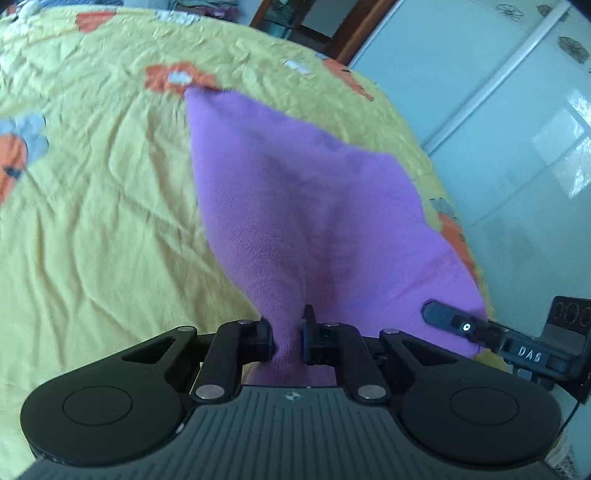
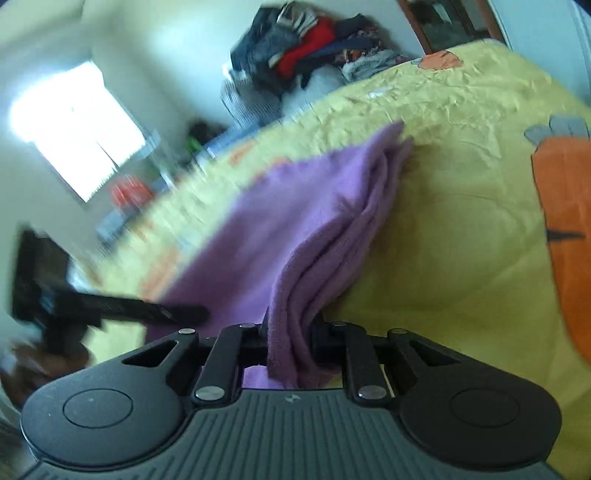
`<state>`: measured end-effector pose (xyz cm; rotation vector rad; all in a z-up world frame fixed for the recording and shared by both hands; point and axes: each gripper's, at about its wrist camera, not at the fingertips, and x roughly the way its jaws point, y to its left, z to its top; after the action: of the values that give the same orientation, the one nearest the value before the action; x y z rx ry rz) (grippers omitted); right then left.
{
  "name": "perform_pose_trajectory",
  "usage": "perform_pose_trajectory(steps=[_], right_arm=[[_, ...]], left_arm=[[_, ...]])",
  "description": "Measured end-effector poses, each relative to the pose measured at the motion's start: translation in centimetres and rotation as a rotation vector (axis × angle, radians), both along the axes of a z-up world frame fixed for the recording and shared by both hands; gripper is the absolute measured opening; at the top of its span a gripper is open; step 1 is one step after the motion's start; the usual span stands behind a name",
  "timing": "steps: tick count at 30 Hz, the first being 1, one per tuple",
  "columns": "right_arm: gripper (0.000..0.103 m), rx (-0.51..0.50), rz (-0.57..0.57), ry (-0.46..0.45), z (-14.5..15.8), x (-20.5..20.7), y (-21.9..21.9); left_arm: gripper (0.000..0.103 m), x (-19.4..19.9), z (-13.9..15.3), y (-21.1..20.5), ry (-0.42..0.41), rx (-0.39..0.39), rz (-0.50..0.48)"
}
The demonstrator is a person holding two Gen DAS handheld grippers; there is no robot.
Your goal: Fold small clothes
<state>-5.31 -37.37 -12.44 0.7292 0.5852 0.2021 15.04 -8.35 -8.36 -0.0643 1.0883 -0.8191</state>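
A small purple garment point(image 1: 295, 192) is held up over a yellow bedsheet point(image 1: 92, 206) with orange flower prints. My left gripper point(image 1: 288, 332) is shut on one bunched edge of the garment. My right gripper point(image 2: 291, 332) is shut on another bunched edge of the same garment point(image 2: 295, 221), whose layers hang in folds. The right gripper's finger also shows in the left wrist view point(image 1: 454, 321) at the garment's right corner. The left gripper shows blurred in the right wrist view point(image 2: 110, 306) at the left. The garment's far tip touches the sheet.
The bed's right edge point(image 1: 436, 158) borders a pale tiled floor point(image 1: 517, 129). A pile of dark and red clothes point(image 2: 306, 48) lies beyond the bed's far side. A bright window point(image 2: 77, 125) and a doorway point(image 1: 314, 26) stand behind. The sheet point(image 2: 461, 221) is wrinkled.
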Motion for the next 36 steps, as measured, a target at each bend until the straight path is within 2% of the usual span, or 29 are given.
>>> perform_pose_trajectory(steps=[2, 4, 5, 7, 8, 9, 11, 13, 15, 17, 19, 21, 23, 25, 27, 28, 29, 31, 32, 33, 35, 36], right_arm=[[0.014, 0.041, -0.010, -0.029, 1.1, -1.5, 0.0], [0.017, 0.005, -0.018, 0.002, 1.1, -2.3, 0.6], [0.022, -0.050, -0.001, 0.050, 0.8, -2.2, 0.9], [0.038, -0.132, -0.005, 0.154, -0.2, -2.4, 1.1], [0.048, -0.160, -0.026, 0.153, -0.1, -2.9, 0.9], [0.051, -0.183, -0.048, 0.127, 0.2, -3.5, 0.6], [0.053, -0.203, -0.110, 0.103, 0.9, -3.9, -0.3], [0.053, -0.190, -0.136, 0.058, 1.2, -2.8, -1.5], [0.053, -0.203, -0.169, 0.047, 1.3, -0.8, -2.1], [0.053, -0.267, -0.154, -0.011, 1.7, 1.4, -1.8], [0.052, -0.291, -0.076, -0.075, 2.3, 3.4, -0.9], [0.051, -0.368, 0.004, -0.097, 2.5, 5.3, 0.7], [0.049, -0.492, 0.065, -0.028, 2.0, 7.4, 2.2], [0.048, -0.606, 0.049, 0.044, 0.8, 9.2, 2.6], [0.049, -0.602, 0.028, 0.040, 0.3, 10.0, 1.8], [0.049, -0.639, 0.012, 0.044, 0.3, 10.1, 1.9], [0.052, -0.674, 0.001, 0.045, 0.1, 10.2, 2.1], [0.057, -0.685, -0.008, 0.040, -0.2, 10.5, 2.1], [0.067, -0.697, -0.018, 0.041, -0.3, 10.8, 2.0], [0.081, -0.695, -0.040, 0.054, -0.4, 10.8, 1.5], [0.079, -0.663, -0.065, 0.058, 0.2, 10.3, 1.0], [0.079, -0.685, -0.075, 0.042, 0.9, 9.3, 1.4]], left_arm=[[0.013, -0.7, 1.4, 0.7, -0.008, -0.002, -0.012], [0.015, -1.4, 1.3, 1.4, 0.012, 0.004, -0.025], [0.015, -1.6, 0.5, 1.6, 0.024, 0.028, -0.020], [0.019, -2.2, -1.2, 2.3, 0.022, 0.099, -0.005], [0.024, -2.4, -1.9, 3.0, 0.031, 0.123, 0.017], [0.036, -2.8, -2.1, 3.8, 0.035, 0.120, 0.038], [0.050, -3.7, -1.4, 4.9, 0.003, 0.093, 0.071], [0.077, -4.3, -0.3, 4.7, -0.048, 0.055, 0.068], [0.083, -4.8, 0.9, 3.4, -0.135, 0.043, 0.070], [0.085, -5.0, 1.6, 1.5, -0.200, 0.033, 0.062], [0.089, -4.8, 1.4, -0.7, -0.242, 0.052, 0.088], [0.090, -4.2, 0.5, -2.7, -0.238, 0.078, 0.102], [0.093, -3.7, -0.6, -4.2, -0.257, 0.129, 0.144], [0.098, -3.5, -1.6, -5.3, -0.286, 0.189, 0.177], [0.100, -3.0, -2.8, -5.5, -0.254, 0.218, 0.209], [0.102, -2.7, -3.4, -5.6, -0.231, 0.221, 0.216], [0.103, -2.5, -3.9, -5.4, -0.209, 0.206, 0.224], [0.103, -2.7, -4.1, -5.2, -0.227, 0.199, 0.234], [0.103, -2.7, -4.1, -5.3, -0.233, 0.201, 0.234], [0.103, -2.8, -4.0, -5.2, -0.233, 0.202, 0.236], [0.103, -2.7, -4.0, -5.1, -0.226, 0.197, 0.238], [0.103, -2.7, -4.0, -4.9, -0.224, 0.195, 0.237]])
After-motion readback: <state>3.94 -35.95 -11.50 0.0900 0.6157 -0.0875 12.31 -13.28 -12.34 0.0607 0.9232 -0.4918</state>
